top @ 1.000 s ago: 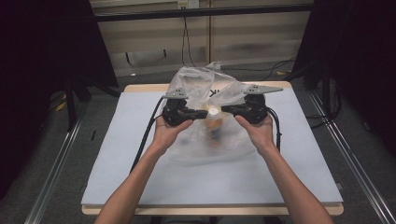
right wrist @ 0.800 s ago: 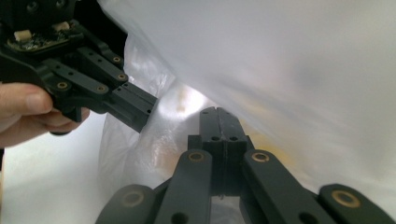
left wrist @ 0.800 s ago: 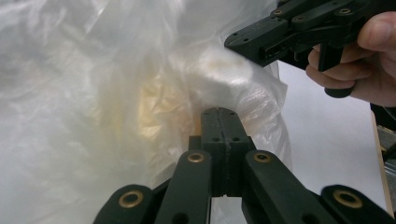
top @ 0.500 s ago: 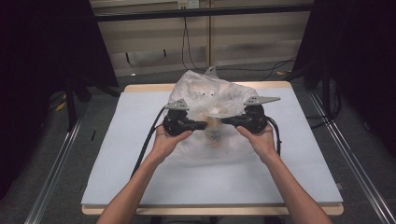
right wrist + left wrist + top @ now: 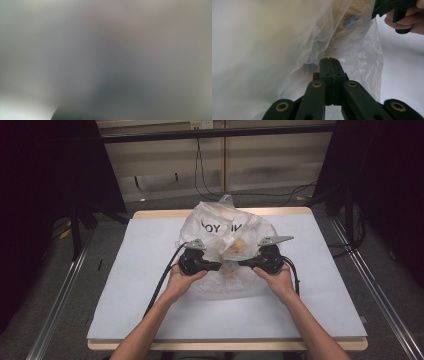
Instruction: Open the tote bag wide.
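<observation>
A clear plastic bag with black lettering stands bunched at the middle of the white table. Yellowish things show dimly inside it. My left gripper presses into the bag's near left side. In the left gripper view its jaws stand shut, and my left gripper has crinkled bag film gathered at its tips. My right gripper comes in from the bag's near right side, its tips buried in plastic. The right gripper view is a grey blur with the bag against the lens.
The person's forearms reach in from the table's near edge. A black cable trails from the left gripper across the table. Metal rails run along the floor on both sides. The other hand appears at the top right of the left gripper view.
Both grippers have moved toward the person and a little closer together. The bag has been drawn up taller, so its lettering now faces the camera.
</observation>
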Demonstrator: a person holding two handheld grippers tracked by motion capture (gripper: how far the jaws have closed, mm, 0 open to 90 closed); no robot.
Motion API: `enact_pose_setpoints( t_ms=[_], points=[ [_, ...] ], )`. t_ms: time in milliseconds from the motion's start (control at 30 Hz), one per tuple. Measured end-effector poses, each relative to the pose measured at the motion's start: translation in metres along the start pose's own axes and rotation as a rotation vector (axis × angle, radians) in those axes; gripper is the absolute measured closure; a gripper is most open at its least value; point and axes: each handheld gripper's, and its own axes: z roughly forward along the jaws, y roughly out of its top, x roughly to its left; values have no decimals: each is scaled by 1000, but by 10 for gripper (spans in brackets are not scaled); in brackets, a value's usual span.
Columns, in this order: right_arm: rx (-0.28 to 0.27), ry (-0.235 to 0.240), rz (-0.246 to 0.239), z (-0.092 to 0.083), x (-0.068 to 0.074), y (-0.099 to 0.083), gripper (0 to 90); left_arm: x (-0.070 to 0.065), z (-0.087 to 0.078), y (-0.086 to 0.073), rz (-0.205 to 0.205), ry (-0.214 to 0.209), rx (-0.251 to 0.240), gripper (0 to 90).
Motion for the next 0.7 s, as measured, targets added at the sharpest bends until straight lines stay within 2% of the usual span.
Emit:
enact_pose_setpoints(
  t_ms=[67, 100, 133, 267, 300, 433, 500, 567, 633, 700],
  points=[
    [17, 7, -5, 5, 1, -4, 900, 0, 4, -4, -4, 3, 14, 900],
    [25, 5, -15, 7, 1, -5, 900, 1, 6, -7, -14, -3, 4, 900],
    [32, 7, -17, 8, 2, -7, 900, 2, 7, -9, -23, -1, 18, 900],
    [54, 10, -13, 13, -2, -16, 900, 9, 12, -21, -49, 7, 28, 900],
    [66, 2, -20, 16, -4, -19, 900, 10, 12, -22, -52, 10, 49, 900],
    [102, 5, -10, 23, -8, -26, 900, 14, 13, -28, -63, 8, 42, 900],
    [118, 21, 4, 24, -9, -28, 900, 14, 12, -30, -52, 29, 78, 900],
    [148, 9, -8, 25, -10, -30, 900, 15, 12, -33, -52, 23, 97, 900],
    [172, 9, -21, 26, -10, -33, 900, 15, 11, -36, -58, 23, 98, 900],
    [207, 10, -28, 27, -10, -37, 900, 14, 8, -37, -46, 30, 113, 900]
  ],
)
